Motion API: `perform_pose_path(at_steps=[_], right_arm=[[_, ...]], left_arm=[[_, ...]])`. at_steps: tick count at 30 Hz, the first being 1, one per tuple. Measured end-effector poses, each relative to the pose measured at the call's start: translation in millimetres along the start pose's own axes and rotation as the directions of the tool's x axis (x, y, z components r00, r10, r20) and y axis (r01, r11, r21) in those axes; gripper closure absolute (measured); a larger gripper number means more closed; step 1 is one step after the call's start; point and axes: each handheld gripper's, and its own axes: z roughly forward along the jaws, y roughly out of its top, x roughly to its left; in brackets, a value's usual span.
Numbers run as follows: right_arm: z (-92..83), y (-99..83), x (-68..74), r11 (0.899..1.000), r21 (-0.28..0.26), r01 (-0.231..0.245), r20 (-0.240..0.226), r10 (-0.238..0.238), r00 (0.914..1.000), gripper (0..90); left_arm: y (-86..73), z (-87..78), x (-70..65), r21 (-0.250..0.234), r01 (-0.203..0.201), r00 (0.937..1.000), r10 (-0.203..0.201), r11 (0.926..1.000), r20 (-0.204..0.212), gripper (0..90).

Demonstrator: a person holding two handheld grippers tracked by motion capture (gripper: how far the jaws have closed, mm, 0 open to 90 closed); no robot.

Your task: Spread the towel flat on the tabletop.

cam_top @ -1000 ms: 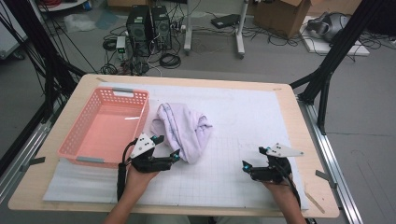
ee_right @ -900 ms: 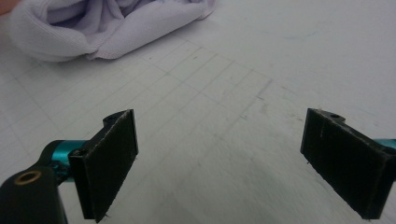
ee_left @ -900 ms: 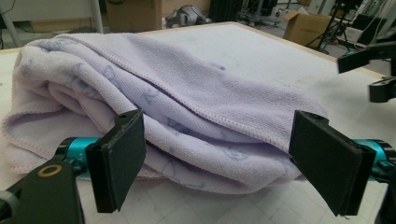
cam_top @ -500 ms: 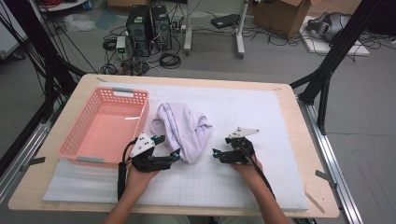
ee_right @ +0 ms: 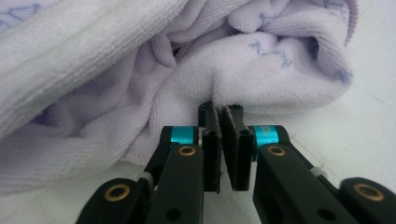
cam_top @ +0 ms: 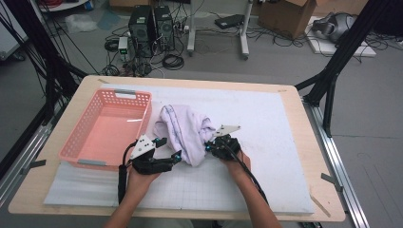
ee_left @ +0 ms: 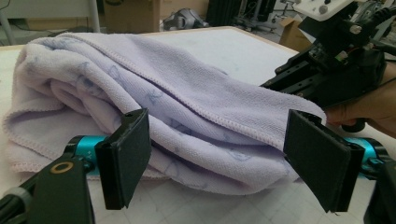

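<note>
- High view: lilac towel [cam_top: 185,133] lies bunched on the white mat [cam_top: 275,123], between the 2 grippers, beside a pink basket [cam_top: 107,130].
- Right gripper view: right gripper [ee_right: 223,122] has just been closing; its jaws now pinch a towel fold at their tips.
- Left gripper view: left gripper [ee_left: 224,158] stands wide apart, towel edge between the pads, not pressed.

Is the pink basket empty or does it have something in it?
Empty: the high view shows the pink basket's bare floor; the lavender towel lies beside it.
</note>
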Motion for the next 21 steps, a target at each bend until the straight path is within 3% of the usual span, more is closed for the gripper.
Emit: perform_pose_path(at_steps=[5,11,15,21], right_arm=[[-21.9,-10.9,-6.8,1.000,0.019,0.006,-0.009,-0.006,0.9999,87.9],[-71.4,-36.7,-14.5,1.000,-0.010,0.008,0.003,-0.008,1.0000,87.9],[-103.0,-62.5,-15.5,1.000,-0.018,0.000,0.014,0.000,0.9999,87.9],[-139.3,-104.9,-14.6,1.000,0.012,-0.027,0.039,0.026,0.9989,88.0]], left_arm=[[-1.5,-1.5,2.2,0.002,0.013,0.9999,-0.013,0.9999,-0.004,24.3],[-2.1,-1.8,2.6,0.004,0.018,0.9998,-0.018,0.9998,-0.004,25.0],[-2.8,-0.7,2.1,0.010,0.016,0.9999,-0.016,0.9998,-0.001,25.5],[-3.7,-0.1,0.7,0.015,0.020,0.9998,-0.020,0.9997,0.009,27.2]])
